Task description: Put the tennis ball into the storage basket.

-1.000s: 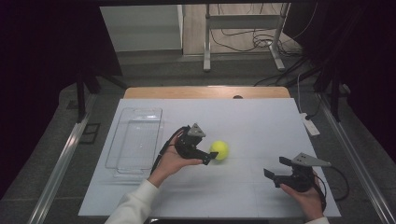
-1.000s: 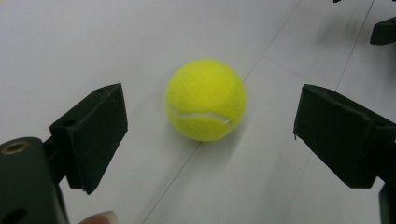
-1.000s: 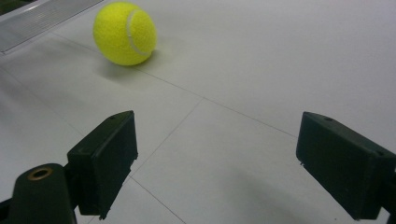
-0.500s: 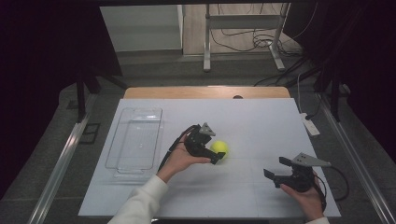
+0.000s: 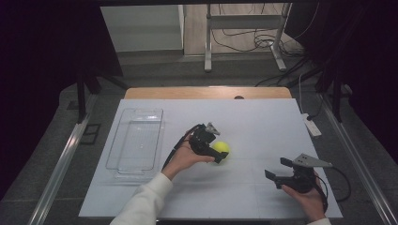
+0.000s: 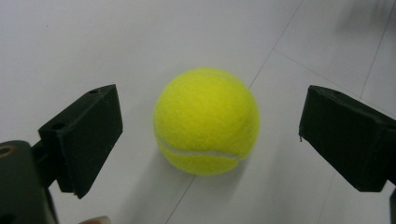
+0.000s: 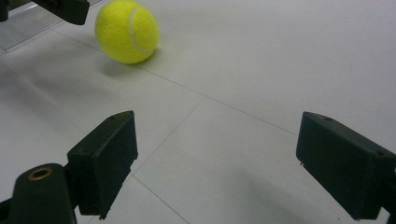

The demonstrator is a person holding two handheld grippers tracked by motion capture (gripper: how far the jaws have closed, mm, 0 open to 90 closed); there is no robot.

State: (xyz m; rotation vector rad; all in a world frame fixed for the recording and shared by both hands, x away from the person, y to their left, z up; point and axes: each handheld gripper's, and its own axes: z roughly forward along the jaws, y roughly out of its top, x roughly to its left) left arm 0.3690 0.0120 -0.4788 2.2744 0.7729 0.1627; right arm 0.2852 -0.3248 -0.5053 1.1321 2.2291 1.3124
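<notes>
Flanking the tennis ball (image 6: 206,120): left gripper (image 6: 210,135), clear tray (image 5: 136,140) beside.

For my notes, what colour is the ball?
Bright yellow ball with a white seam; left gripper view.

My left gripper (image 5: 217,151) sits near the middle of the table (image 5: 263,122), its spread jaws flanking the ball (image 5: 221,148) without touching it. The tray (image 5: 136,140) lies well to the left of them. My right gripper (image 5: 278,170) is near the table's front right, well apart from the ball.
</notes>
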